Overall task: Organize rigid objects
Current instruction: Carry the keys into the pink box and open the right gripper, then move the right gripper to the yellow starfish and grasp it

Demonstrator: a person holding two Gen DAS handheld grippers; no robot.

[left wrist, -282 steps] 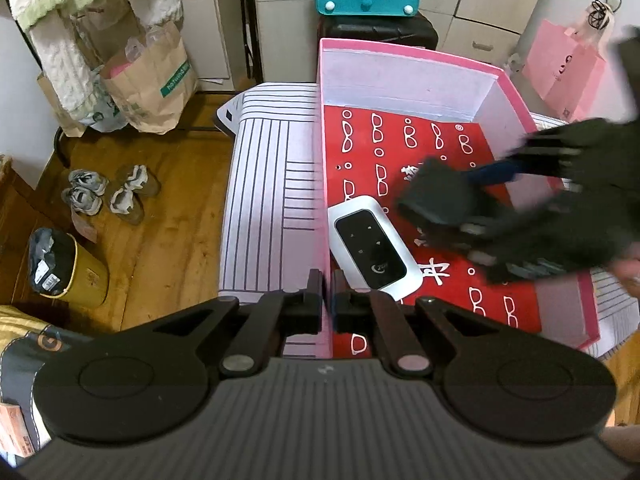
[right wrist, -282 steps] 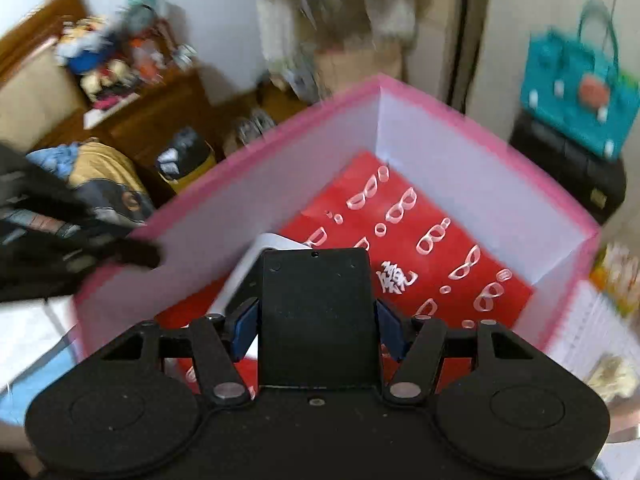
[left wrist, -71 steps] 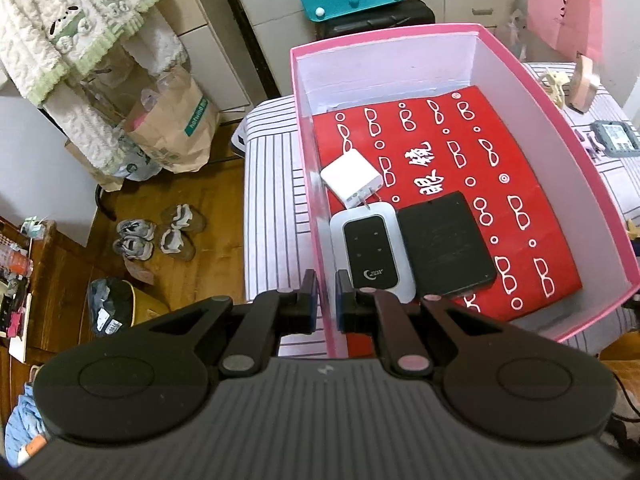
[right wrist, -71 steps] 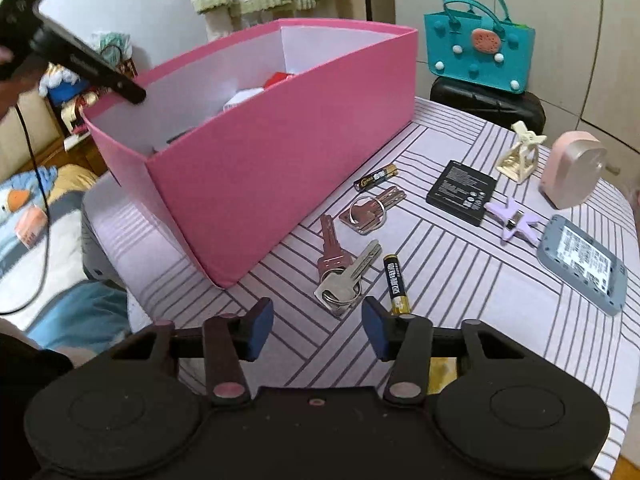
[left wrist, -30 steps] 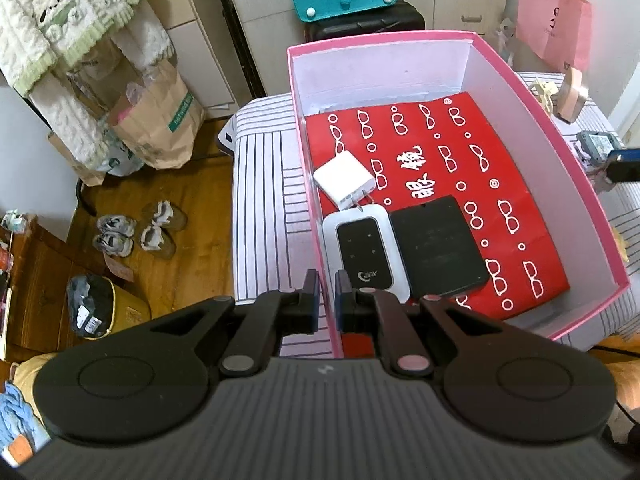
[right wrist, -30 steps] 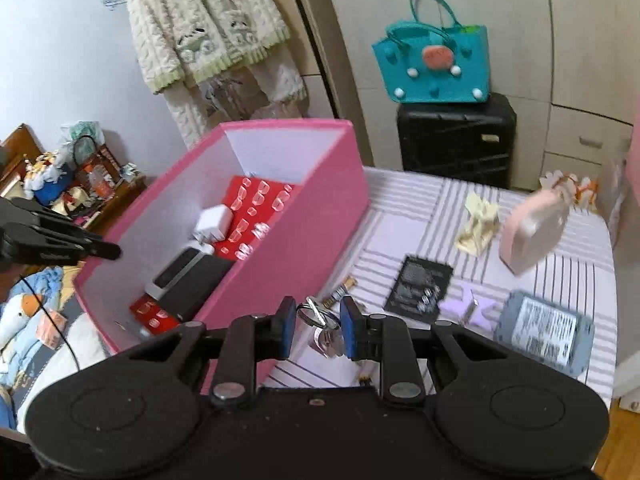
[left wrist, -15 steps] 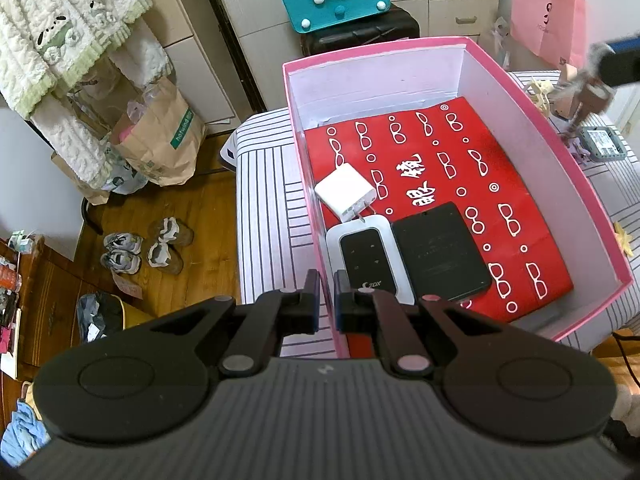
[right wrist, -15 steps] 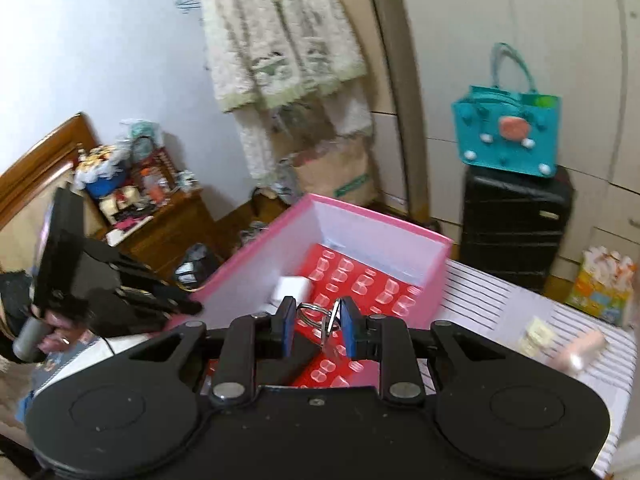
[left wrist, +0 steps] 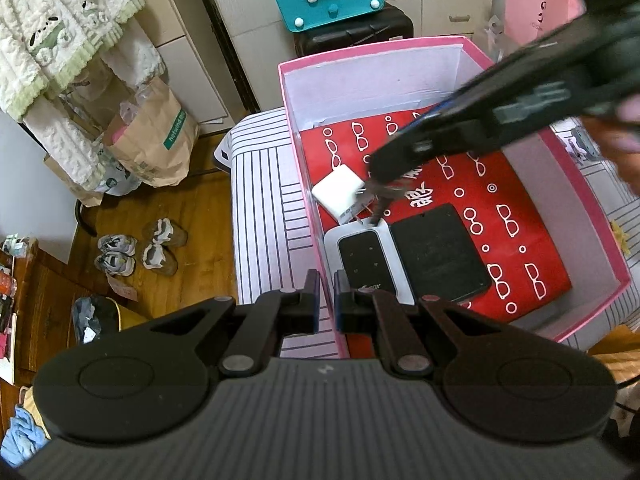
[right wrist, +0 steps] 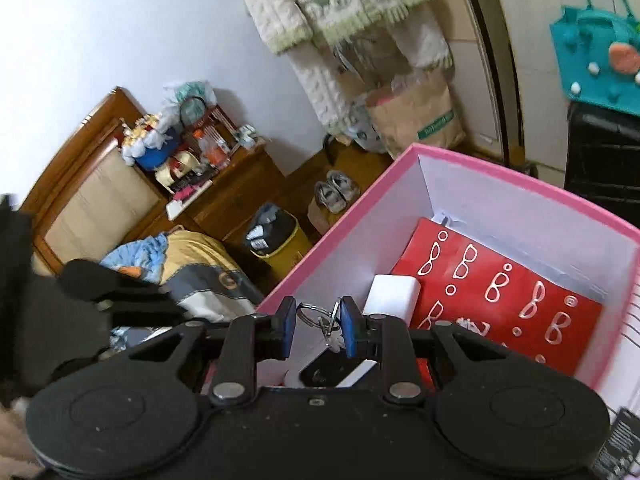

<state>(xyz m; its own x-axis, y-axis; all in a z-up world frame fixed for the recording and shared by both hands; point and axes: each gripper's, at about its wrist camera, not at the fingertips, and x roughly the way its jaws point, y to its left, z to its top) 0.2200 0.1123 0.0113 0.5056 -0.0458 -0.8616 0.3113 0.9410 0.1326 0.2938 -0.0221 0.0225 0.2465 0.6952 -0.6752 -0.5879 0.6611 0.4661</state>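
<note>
Keys carried over the pink box (left wrist: 472, 42), left tool pinching its near wall.

The right tool (right wrist: 318, 327) is closed narrowly on a key ring (right wrist: 310, 313); in the left wrist view the keys (left wrist: 380, 200) dangle from its tip, long axis pointing downward, above the white charger (left wrist: 339, 193) and the white-framed device (left wrist: 366, 262), beside the black slab (left wrist: 438, 255). The right wrist view shows the ring between the blue pads, but the hanging key blades are mostly hidden behind the tool. The left tool (left wrist: 326, 305) is nearly closed, its fingers either side of the box's near-left wall. Only the left view shows the striped table (left wrist: 262, 208) under the box.
</note>
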